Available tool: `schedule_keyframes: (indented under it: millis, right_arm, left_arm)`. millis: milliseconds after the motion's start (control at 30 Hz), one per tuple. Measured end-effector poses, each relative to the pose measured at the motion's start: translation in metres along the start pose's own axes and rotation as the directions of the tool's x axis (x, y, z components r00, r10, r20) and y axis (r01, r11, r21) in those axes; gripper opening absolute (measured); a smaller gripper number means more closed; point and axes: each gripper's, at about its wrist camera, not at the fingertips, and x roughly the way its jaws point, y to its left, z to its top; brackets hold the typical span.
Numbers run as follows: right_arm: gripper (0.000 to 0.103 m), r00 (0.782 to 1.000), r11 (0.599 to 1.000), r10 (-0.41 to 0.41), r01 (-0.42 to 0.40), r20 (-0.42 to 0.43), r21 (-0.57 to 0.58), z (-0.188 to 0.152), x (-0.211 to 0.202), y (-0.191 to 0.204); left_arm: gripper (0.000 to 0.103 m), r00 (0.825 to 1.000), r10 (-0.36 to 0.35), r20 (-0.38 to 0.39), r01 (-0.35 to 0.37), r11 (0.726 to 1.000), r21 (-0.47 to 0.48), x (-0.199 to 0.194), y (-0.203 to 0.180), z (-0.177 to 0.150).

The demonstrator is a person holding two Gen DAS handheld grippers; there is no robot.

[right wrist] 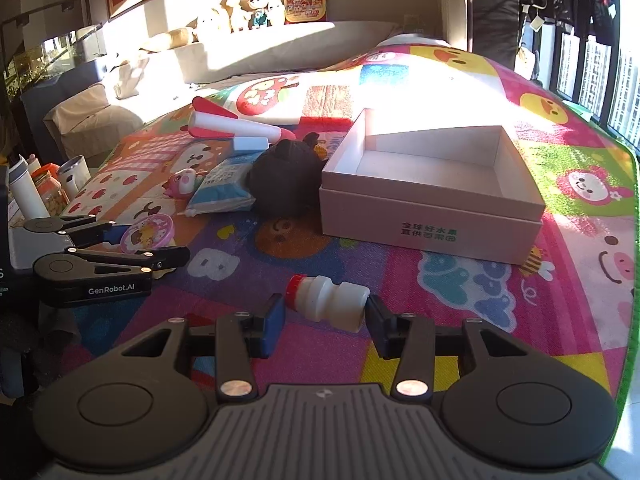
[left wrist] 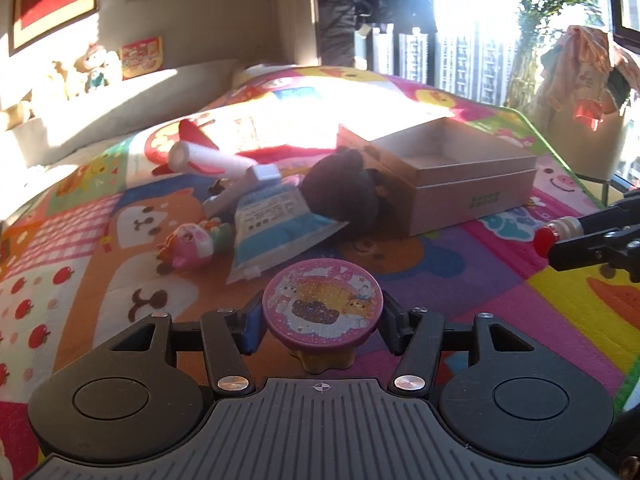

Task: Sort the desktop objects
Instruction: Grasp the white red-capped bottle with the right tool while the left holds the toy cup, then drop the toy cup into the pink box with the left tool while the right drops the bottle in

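My left gripper (left wrist: pixel 322 320) is shut on a small yellow cup with a round pink cartoon lid (left wrist: pixel 323 304), its blue pads pressing both sides of the lid. The right wrist view shows that same cup (right wrist: pixel 147 232) held low at the left. My right gripper (right wrist: pixel 326 316) is shut on a little white bottle with a red cap (right wrist: pixel 332 302), held crosswise above the colourful play mat (right wrist: pixel 460 288). In the left wrist view that bottle's red cap (left wrist: pixel 544 237) pokes out of the right gripper (left wrist: pixel 568 238). An open, empty pale cardboard box (right wrist: pixel 432 220) sits on the mat beyond the bottle.
Left of the box (left wrist: pixel 472 184) lie a black plush toy (right wrist: pixel 288 184), a blue-white pouch (right wrist: pixel 224 188), a pink toy figure (right wrist: pixel 182 184) and a white and red foam rocket (right wrist: pixel 232 124). Jars and flasks (right wrist: pixel 40 192) stand at the mat's left edge. A clothes basket (left wrist: pixel 580 100) stands by the window.
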Motion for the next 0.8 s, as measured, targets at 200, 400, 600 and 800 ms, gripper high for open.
schedule_keyframes:
  millis: [200, 400, 600, 800]
  right_arm:
    - [0.044, 0.996, 0.999, -0.05, 0.051, 0.067, -0.015, 0.007, -0.035, -0.012]
    - [0.044, 0.962, 0.983, -0.168, 0.18, 0.216, -0.036, 0.043, -0.056, -0.024]
    - [0.056, 0.909, 0.96, -0.274, 0.278, 0.315, 0.034, 0.105, -0.014, -0.052]
    - [0.061, 0.964, 0.976, -0.191, 0.167, 0.184, 0.137, 0.095, 0.038, -0.076]
  left_arm:
    - [0.061, 0.976, -0.183, 0.117, 0.177, 0.983, 0.057, -0.013, -0.028, 0.049]
    - [0.061, 0.914, -0.335, 0.227, 0.33, 0.942, 0.064, 0.018, -0.033, 0.146]
    - [0.094, 0.905, -0.301, 0.3, 0.323, 0.946, -0.025, 0.067, -0.018, 0.212]
    - [0.096, 0.97, -0.173, 0.171, 0.192, 0.976, -0.102, 0.079, 0.021, 0.136]
